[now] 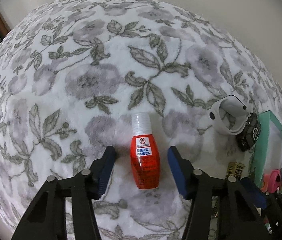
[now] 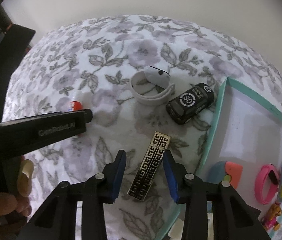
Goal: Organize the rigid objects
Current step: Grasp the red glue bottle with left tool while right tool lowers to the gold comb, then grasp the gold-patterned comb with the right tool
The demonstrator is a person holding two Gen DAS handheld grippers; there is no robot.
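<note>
Left wrist view: left gripper (image 1: 141,152) fingers spread, untouching, around red bottle (image 1: 145,160) lying on floral blanket (image 1: 80,80) | right gripper (image 2: 144,158) parted beside patterned bar (image 2: 151,166) | advice: centre, close gently, avoid rolling.

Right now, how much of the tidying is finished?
Some is done: a pink band and small toys already lie in the teal box. In hand: the left gripper straddles the red bottle, the right gripper the gold bar, neither gripped. The white watch and toy car wait.
</note>
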